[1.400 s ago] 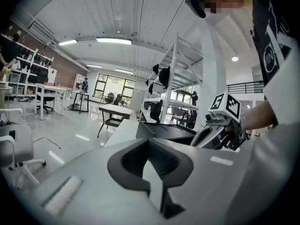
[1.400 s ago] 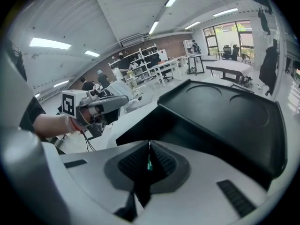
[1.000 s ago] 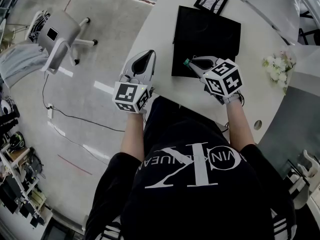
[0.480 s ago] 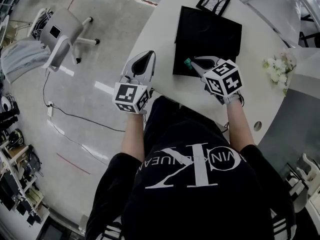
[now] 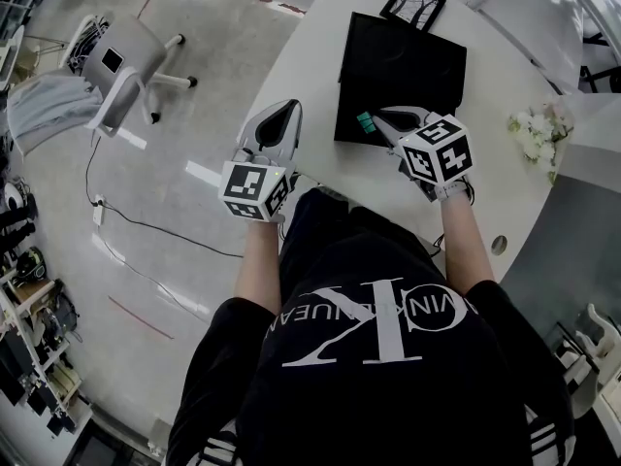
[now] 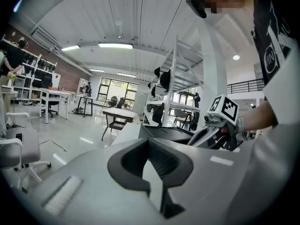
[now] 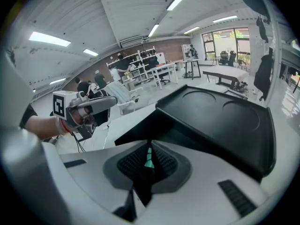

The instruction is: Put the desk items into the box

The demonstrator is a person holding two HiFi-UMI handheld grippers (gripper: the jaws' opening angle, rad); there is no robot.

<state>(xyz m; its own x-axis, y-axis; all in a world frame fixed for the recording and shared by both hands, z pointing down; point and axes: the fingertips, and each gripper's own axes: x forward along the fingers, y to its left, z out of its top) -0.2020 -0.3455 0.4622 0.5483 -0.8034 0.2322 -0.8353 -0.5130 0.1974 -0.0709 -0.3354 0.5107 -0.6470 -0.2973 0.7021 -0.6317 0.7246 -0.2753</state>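
A black box (image 5: 403,71) lies open on the white round table (image 5: 485,178); the right gripper view shows it just beyond the jaws, its black box wall (image 7: 220,121) close ahead. My right gripper (image 5: 375,121) is shut on a small green item (image 5: 365,120), held above the box's near edge. Between the jaws, the green item (image 7: 148,159) shows as a thin teal strip. My left gripper (image 5: 280,113) hovers at the table's left edge, left of the box, jaws shut with nothing in them.
A framed picture (image 5: 410,0) lies on the table beyond the box. White flowers (image 5: 537,127) sit at the table's right. A grey office chair (image 5: 121,66) stands on the floor far left, with a cable (image 5: 146,226) running past it.
My right gripper has edged slightly forward with the green item, over the box's near edge. The left gripper has stayed where it was.
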